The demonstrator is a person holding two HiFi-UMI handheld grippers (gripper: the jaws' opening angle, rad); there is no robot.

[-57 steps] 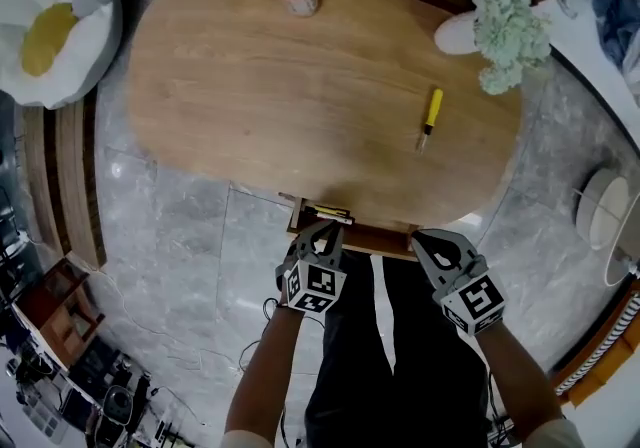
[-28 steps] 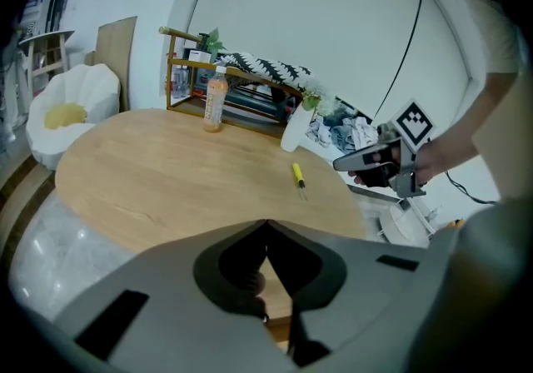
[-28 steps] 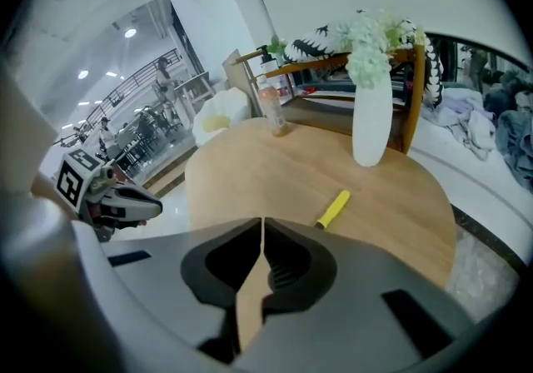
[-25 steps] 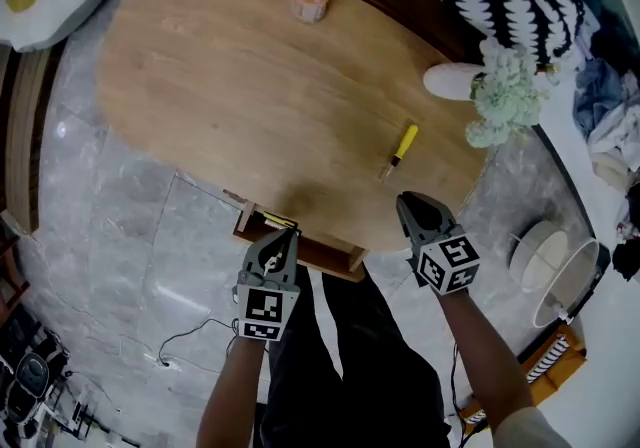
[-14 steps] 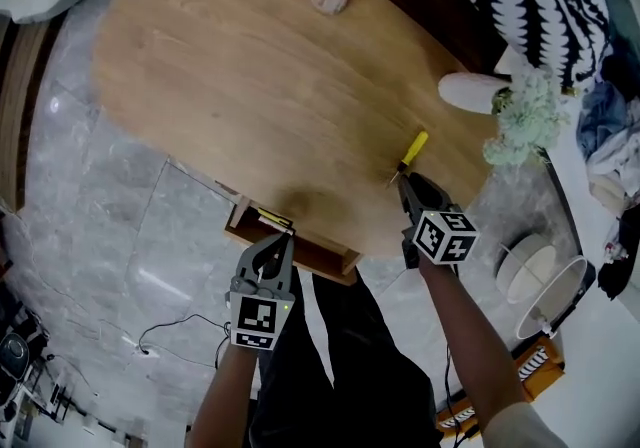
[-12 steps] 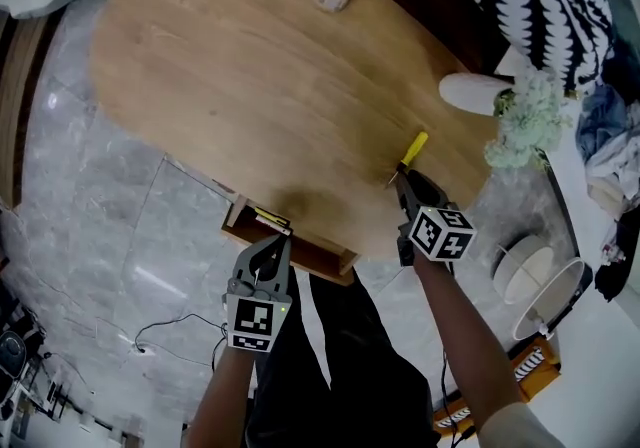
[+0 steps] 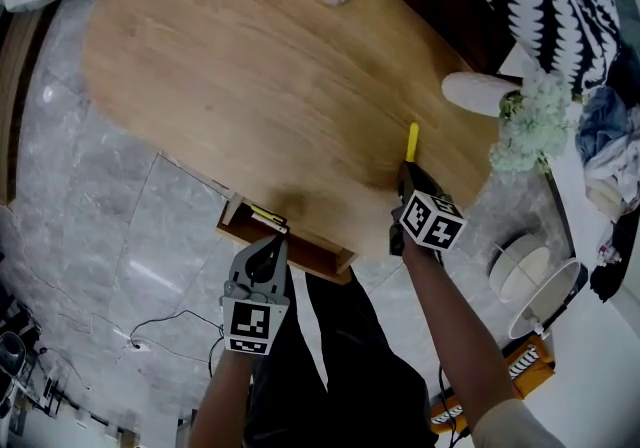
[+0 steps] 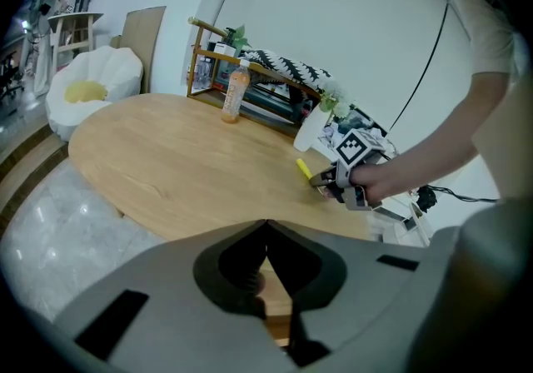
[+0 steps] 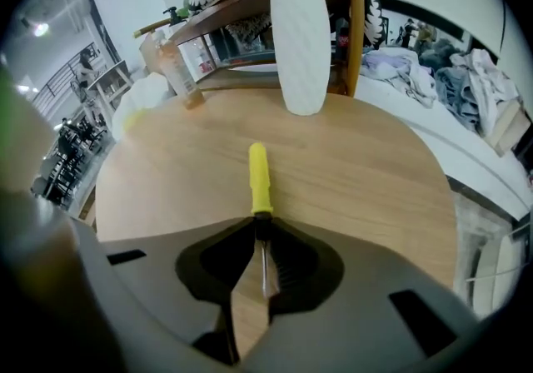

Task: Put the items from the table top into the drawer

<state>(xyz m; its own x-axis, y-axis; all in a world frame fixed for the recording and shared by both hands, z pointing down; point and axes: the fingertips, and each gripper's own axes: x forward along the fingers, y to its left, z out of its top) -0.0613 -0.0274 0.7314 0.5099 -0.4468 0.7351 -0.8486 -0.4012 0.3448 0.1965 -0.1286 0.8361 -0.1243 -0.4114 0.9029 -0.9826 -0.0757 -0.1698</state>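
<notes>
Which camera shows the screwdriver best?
The right gripper view: the screwdriver lies dead centre, yellow handle and metal shaft clear. The head view shows only its small handle; the left gripper view, a tiny yellow sliver.

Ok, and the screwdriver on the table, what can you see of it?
The screwdriver has a slim yellow plastic-looking handle, a dark collar and a thin metal shaft. It lies flat on the wooden table near its edge, handle towards the white vase. The right gripper pinches it at the collar, the shaft running back between the jaws.
</notes>
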